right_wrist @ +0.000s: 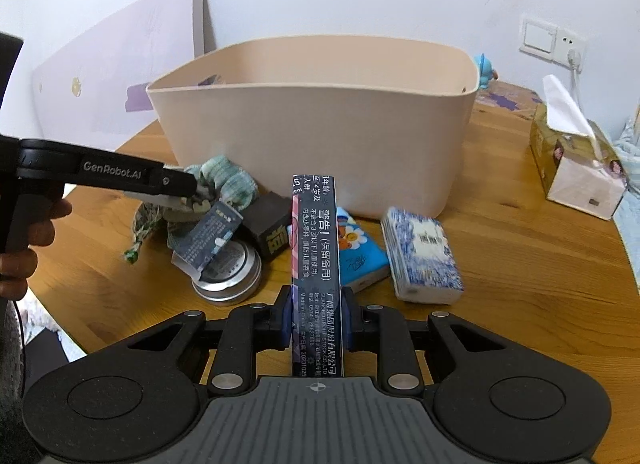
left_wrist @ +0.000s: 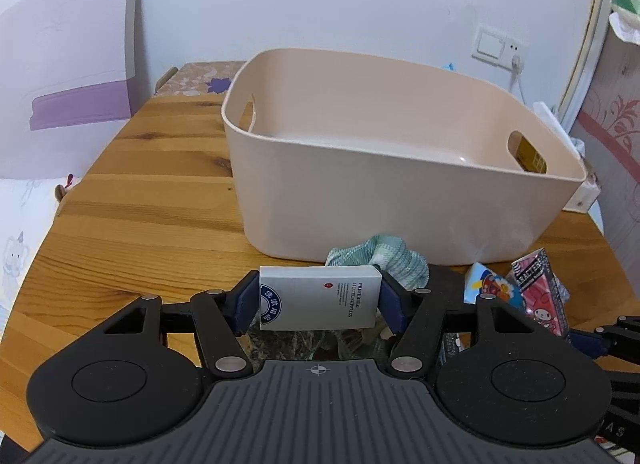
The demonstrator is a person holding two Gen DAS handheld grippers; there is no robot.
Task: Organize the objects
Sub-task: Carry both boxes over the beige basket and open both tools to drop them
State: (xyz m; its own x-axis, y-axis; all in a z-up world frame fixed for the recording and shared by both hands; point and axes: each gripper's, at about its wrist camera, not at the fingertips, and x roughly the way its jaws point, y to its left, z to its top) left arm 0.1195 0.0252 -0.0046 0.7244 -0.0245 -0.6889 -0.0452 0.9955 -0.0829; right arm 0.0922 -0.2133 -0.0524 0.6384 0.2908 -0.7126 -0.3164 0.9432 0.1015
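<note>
On the left, the left claw (left_wrist: 318,306) is pinching a small white box (left_wrist: 319,298). The box lies flat across the two blue pads, one pad on each short end. It has a round blue stamp on its left part and small dark print on its right part. It hangs over the pile, just near of the bin (left_wrist: 400,167).

The bin is a big, pale pink tub with a hole for a handle in each side. It sits on the wood table (left_wrist: 140,203), far from the claws. What I can see of its inside looks bare.

In the middle sits the pile: a green sock (right_wrist: 228,179), a round tin (right_wrist: 228,276), a small black cube (right_wrist: 270,223), a blue pack (right_wrist: 360,256) and a blue and white tissue pack (right_wrist: 420,256). They lie close to each other, just near of the bin wall.

To the right of the left claw, the right claw (right_wrist: 316,322) is pinching a long, thin, dark box (right_wrist: 316,264) near its low end. The box points away, at the bin. It has white print on top and a pink edge on the left.

I think the job now is to drop both boxes in the bin. To do it well, lift each one higher than the rim first. Move it far enough to be over the bin floor. Then spread the claw. Keep the two claws apart so they do not bump.

Far right, a tissue box (right_wrist: 576,171) stands alone on the table.
</note>
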